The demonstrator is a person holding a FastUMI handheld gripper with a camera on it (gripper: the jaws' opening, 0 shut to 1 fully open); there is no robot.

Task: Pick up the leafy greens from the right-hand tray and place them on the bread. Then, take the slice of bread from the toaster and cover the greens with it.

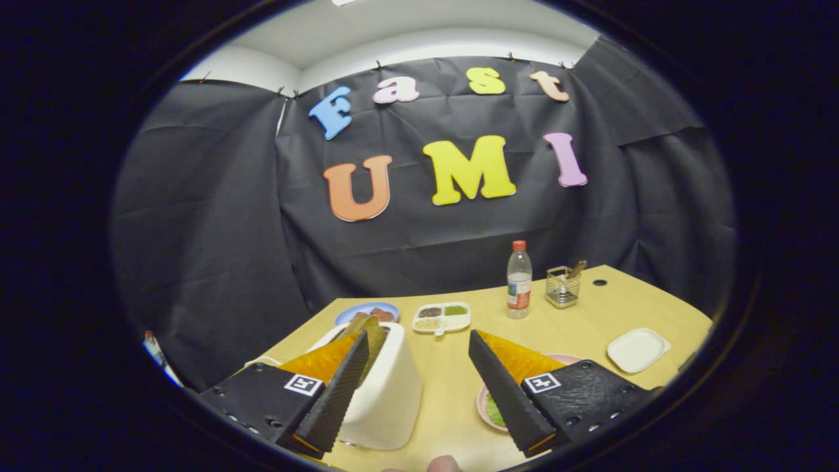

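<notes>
place: staged recording booth set up as a kitchen corner | walls: black cloth (216, 216) pinned up under a white ceiling (393, 33) | furniture: wooden table (452, 387) | props: white toaster (387, 393), water bottle (519, 278), divided condiment dish (442, 317)

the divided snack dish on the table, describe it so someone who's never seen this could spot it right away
On the light wooden table, look beyond the open gripper and the white toaster. The white divided dish lies between a blue plate and a clear plastic bottle with a red cap. It alone is split into compartments, holding dark, green and pale fillings.
</notes>
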